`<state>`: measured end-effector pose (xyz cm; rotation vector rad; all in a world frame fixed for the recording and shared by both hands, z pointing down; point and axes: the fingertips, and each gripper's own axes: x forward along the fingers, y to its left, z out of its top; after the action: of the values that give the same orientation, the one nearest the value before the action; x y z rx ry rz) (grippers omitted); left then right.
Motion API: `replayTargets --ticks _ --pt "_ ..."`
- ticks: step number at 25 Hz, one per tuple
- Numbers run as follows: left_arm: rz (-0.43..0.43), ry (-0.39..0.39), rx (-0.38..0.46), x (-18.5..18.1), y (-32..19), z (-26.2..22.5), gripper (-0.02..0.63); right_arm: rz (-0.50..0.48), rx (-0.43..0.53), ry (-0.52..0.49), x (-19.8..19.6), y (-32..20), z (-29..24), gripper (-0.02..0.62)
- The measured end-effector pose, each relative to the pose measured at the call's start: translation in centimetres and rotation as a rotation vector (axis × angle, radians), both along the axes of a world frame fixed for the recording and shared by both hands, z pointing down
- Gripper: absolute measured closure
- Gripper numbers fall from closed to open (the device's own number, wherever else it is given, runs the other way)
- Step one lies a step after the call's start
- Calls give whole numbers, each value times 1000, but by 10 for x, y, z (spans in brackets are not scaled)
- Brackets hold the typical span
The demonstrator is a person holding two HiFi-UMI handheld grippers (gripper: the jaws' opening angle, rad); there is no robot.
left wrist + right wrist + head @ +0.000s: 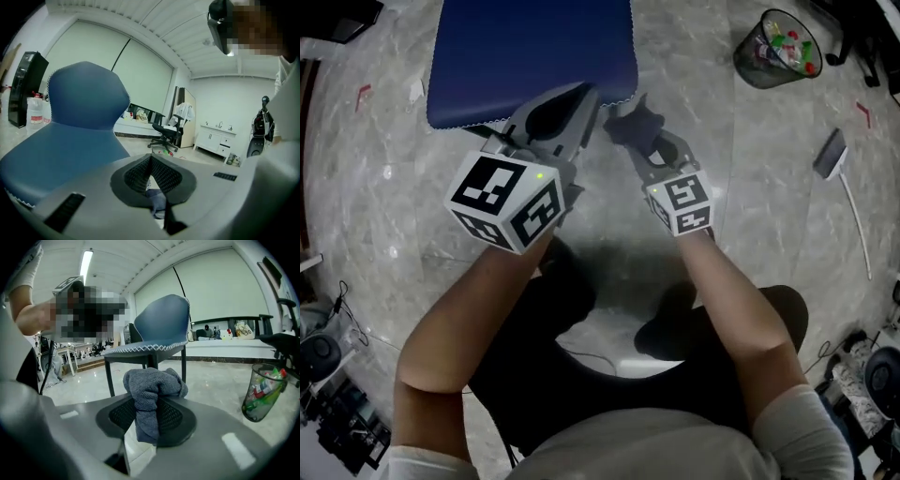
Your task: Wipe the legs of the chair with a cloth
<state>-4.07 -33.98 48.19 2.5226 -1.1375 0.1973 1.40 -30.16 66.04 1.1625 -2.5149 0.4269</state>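
The blue chair (pixel 534 56) stands on the marble floor just ahead of me; only its seat shows in the head view. My left gripper (pixel 584 97) is shut with nothing in it, its tips at the seat's front right corner. In the left gripper view the seat and backrest of the chair (pixel 79 103) fill the left side beyond the closed left gripper (pixel 150 159). My right gripper (pixel 149 401) is shut on a bunched grey cloth (pixel 152 380), held a little short of the dark chair legs (pixel 108 376). The cloth (pixel 630 127) hangs beside the seat's right corner.
A mesh waste bin (pixel 776 49) with rubbish stands at the far right, also the bin (pixel 262 392) in the right gripper view. A long-handled dustpan (pixel 832 155) lies on the floor to the right. A black office chair (pixel 166 133) stands far back. The person's legs are below me.
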Motion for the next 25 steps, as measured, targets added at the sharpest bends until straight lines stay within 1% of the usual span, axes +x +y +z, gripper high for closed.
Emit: replayTargets --ticks 4,7,9,13,16,19,21,23,25 --pt "18 1 1 -6 -5 32 601 7 45 -6 -10 -24 22 483" --pt "22 -9 22 -4 -10 38 601 1 98 -24 -12 -32 17 482" --pt "16 -18 30 -3 -14 42 601 0 139 -44 -11 -37 4 480" --pt "-7 -15 -28 -7 -25 62 601 3 179 -67 -19 -51 -23 470" --pt "-17 -19 -55 -11 -26 74 601 4 198 -59 -28 -50 -16 466" --pt "-19 -11 -50 -10 -26 74 601 -6 219 -34 -31 -47 11 469" --pt "-14 -9 -44 -9 -27 74 601 -19 215 -23 -31 -45 38 469" --pt "-11 -4 -44 -9 -27 74 601 -32 159 0 -31 -41 79 469" --pt "-10 6 -46 -10 -28 73 601 -34 68 30 -33 -36 128 469"
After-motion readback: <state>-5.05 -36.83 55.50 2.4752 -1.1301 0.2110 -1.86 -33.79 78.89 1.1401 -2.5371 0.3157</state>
